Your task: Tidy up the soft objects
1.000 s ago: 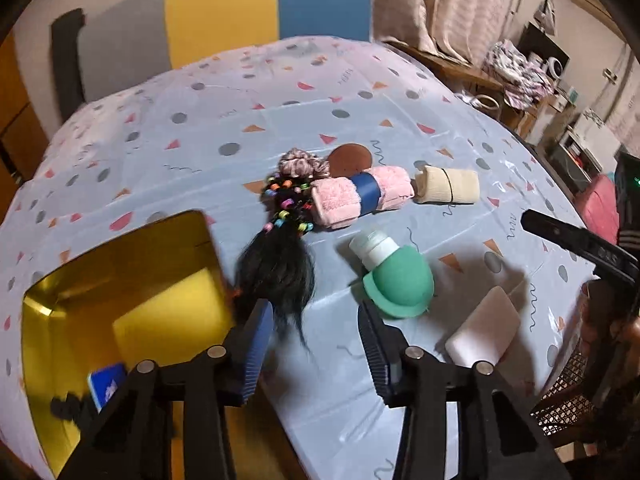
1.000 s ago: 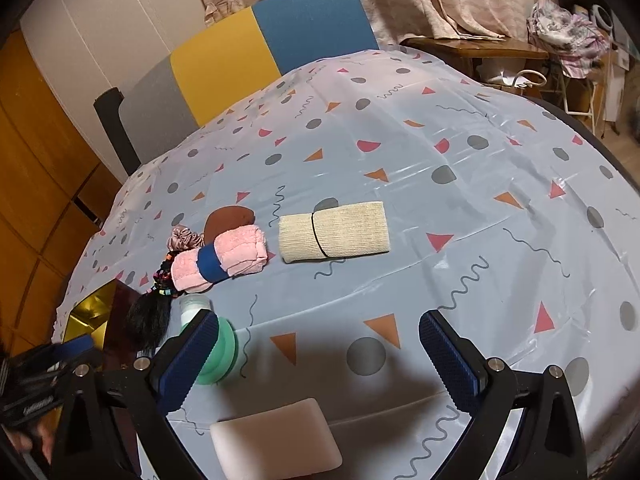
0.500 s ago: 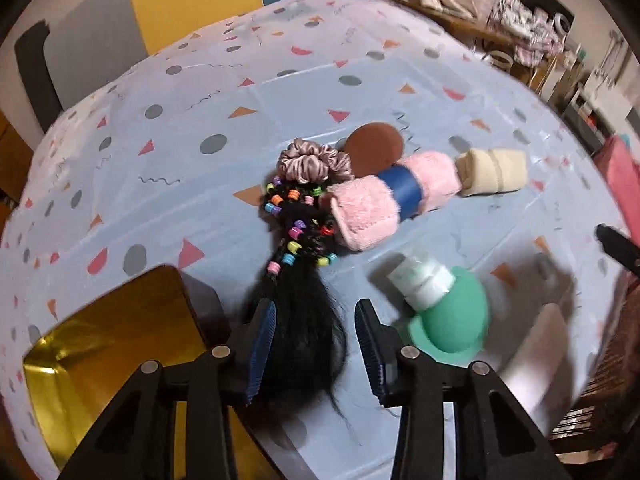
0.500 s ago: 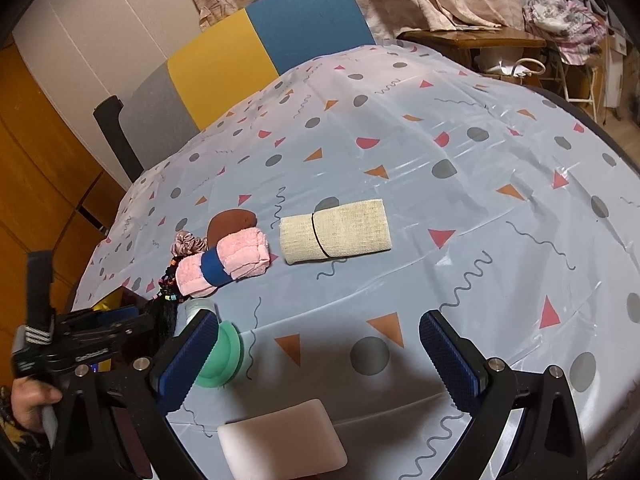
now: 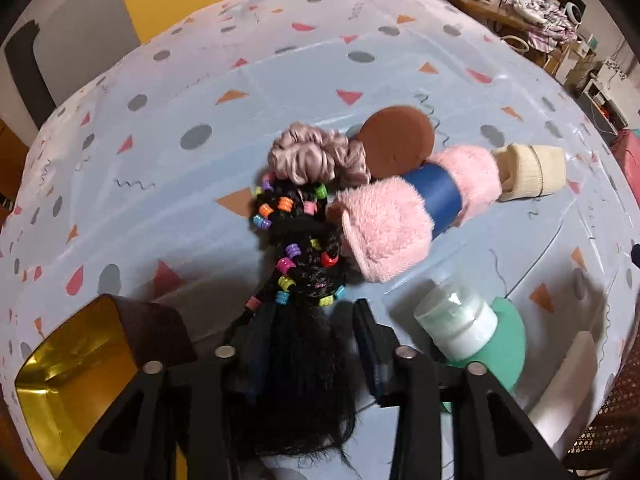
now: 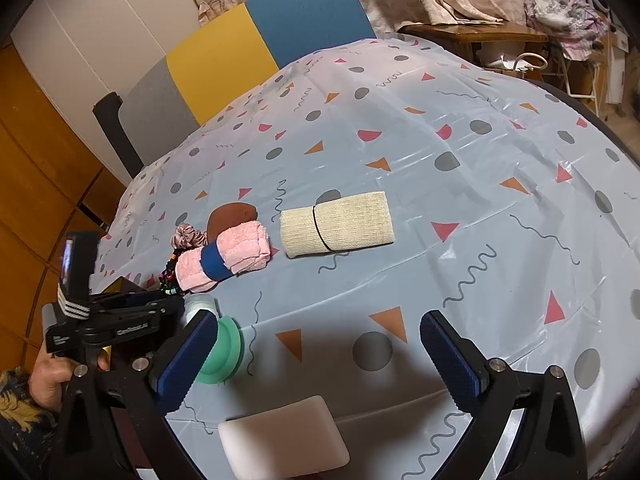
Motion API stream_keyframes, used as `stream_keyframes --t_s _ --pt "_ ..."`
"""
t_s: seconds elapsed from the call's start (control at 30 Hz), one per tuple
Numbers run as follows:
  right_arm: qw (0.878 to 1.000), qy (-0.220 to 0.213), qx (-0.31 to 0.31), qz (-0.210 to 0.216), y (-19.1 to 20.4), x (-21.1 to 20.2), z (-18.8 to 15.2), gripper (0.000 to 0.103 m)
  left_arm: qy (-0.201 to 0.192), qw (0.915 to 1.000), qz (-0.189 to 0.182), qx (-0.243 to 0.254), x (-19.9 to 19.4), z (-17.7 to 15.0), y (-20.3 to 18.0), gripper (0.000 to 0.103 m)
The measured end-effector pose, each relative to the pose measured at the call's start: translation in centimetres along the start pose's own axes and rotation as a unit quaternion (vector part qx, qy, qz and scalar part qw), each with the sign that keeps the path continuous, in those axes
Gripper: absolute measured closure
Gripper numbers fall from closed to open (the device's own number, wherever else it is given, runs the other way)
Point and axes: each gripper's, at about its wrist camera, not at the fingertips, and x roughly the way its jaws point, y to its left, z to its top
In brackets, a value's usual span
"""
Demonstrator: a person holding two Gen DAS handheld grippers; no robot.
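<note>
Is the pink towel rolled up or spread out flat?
Rolled up. The pink towel is a fat roll on the table, with a blue band around its middle.

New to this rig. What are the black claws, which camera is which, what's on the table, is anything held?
No robot arm here: a person holds one two-finger gripper per hand, each with a fisheye camera looking along its fingers. In the left wrist view, the left gripper straddles a black beaded hairpiece; its jaws have just been closing and do not look clamped yet. In the right wrist view, the right gripper is open and empty. On the patterned tablecloth lie a pink rolled towel, beige roll, scrunchie, brown pad, green bottle and white sponge.
</note>
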Motion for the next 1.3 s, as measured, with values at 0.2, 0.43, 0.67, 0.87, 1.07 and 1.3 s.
stream_keyframes --t_s 0.2,0.43,0.67,0.87,1.07,1.3 --pt "1.000 0.001 -0.012 -0.005 0.3 0.2 0.0 0.001 -0.012 0.9999 0.008 0.004 -0.1 -0.3 -0.1 0.081" --pt "1.000 0.011 -0.018 -0.011 0.6 0.5 -0.2 0.001 -0.033 0.9984 -0.037 -0.028 -1.2 -1.3 1.5 0.094" --pt "1.000 0.014 -0.016 -0.012 0.6 0.6 -0.2 0.001 -0.017 0.9947 -0.094 -0.038 -1.9 -2.8 1.9 0.081" --pt "1.000 0.014 -0.015 -0.011 0.6 0.5 -0.2 0.001 -0.015 0.9981 -0.053 -0.029 -1.3 -2.9 0.6 0.065" --pt "1.000 0.016 -0.010 -0.006 0.5 0.6 -0.2 0.001 -0.014 0.9986 -0.016 -0.049 -0.5 -1.9 0.7 0.065" --pt "1.000 0.012 0.020 -0.010 -0.7 0.6 0.2 0.001 -0.020 0.9990 -0.006 -0.039 -0.3 -2.0 -0.1 0.092"
